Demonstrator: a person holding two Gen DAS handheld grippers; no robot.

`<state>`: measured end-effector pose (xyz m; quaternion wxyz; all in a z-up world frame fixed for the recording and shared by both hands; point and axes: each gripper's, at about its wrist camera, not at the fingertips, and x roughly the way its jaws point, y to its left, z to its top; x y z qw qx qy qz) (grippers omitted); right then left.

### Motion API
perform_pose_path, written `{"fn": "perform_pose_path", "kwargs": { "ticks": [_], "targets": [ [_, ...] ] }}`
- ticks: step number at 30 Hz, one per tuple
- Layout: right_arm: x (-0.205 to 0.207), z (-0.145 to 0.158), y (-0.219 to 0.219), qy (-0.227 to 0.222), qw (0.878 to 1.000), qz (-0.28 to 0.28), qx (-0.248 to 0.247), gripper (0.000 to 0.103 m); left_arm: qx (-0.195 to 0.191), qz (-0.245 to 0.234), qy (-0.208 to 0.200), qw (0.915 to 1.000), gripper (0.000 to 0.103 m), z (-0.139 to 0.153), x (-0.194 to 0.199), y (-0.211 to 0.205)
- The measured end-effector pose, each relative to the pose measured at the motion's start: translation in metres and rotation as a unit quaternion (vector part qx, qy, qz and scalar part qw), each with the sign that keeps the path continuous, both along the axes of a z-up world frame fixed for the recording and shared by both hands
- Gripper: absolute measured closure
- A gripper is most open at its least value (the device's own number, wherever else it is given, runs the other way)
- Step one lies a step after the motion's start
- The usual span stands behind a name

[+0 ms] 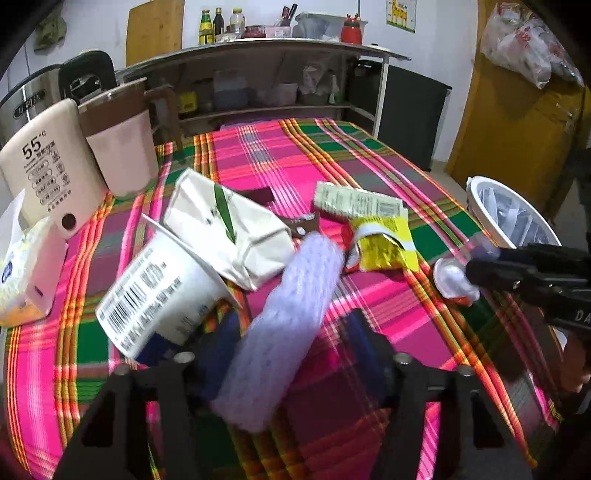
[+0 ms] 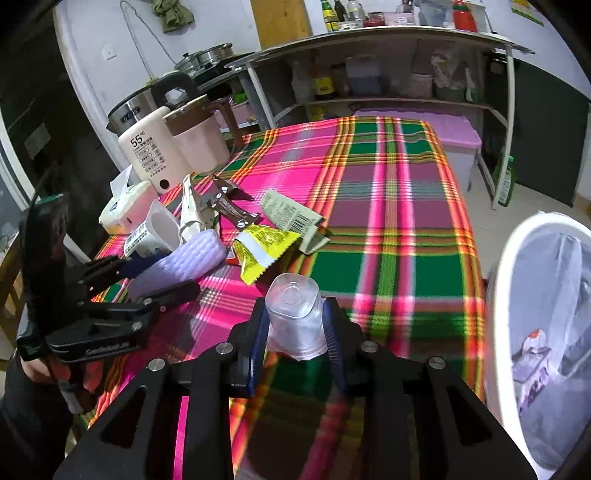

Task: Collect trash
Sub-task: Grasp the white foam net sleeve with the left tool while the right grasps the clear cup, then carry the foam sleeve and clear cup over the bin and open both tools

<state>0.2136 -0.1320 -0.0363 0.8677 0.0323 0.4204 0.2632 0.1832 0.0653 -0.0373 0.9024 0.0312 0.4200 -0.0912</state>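
My left gripper [image 1: 290, 334] is shut on a purple foam net sleeve [image 1: 295, 295], which runs lengthwise between its blue pads; the right wrist view shows that gripper [image 2: 162, 277] holding the sleeve [image 2: 192, 256] just above the cloth. My right gripper [image 2: 295, 314] is shut on a small clear plastic cup [image 2: 292, 295], base facing forward, and is seen from the side [image 1: 474, 275] near the table's right edge. On the plaid cloth lie a white tub [image 1: 162, 295], a white carton [image 1: 229, 232], a yellow wrapper [image 1: 384, 243], a green-white wrapper [image 1: 354, 203] and a brown wrapper [image 1: 299, 225].
A white bin [image 2: 502, 295] with a clear liner stands off the table's right edge and holds some trash. A cream kettle [image 1: 48, 170], a pink jug [image 1: 122, 155] and a tissue box [image 1: 26, 273] stand at the left. A shelf counter [image 2: 388, 33] lies behind.
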Motion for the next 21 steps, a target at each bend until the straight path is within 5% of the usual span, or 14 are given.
{"fn": "perform_pose_path", "kwargs": {
  "ticks": [6,21],
  "targets": [
    [-0.015,0.006,-0.018,-0.004,1.0,-0.012,0.005,0.072,-0.016,0.037,0.005,0.9992,0.071,-0.001,-0.014,-0.004],
    [-0.065,0.02,-0.068,-0.027,0.999,-0.032,0.007,0.072,-0.101,0.056,-0.025,0.993,0.075,0.015,-0.077,-0.048]
  ]
}}
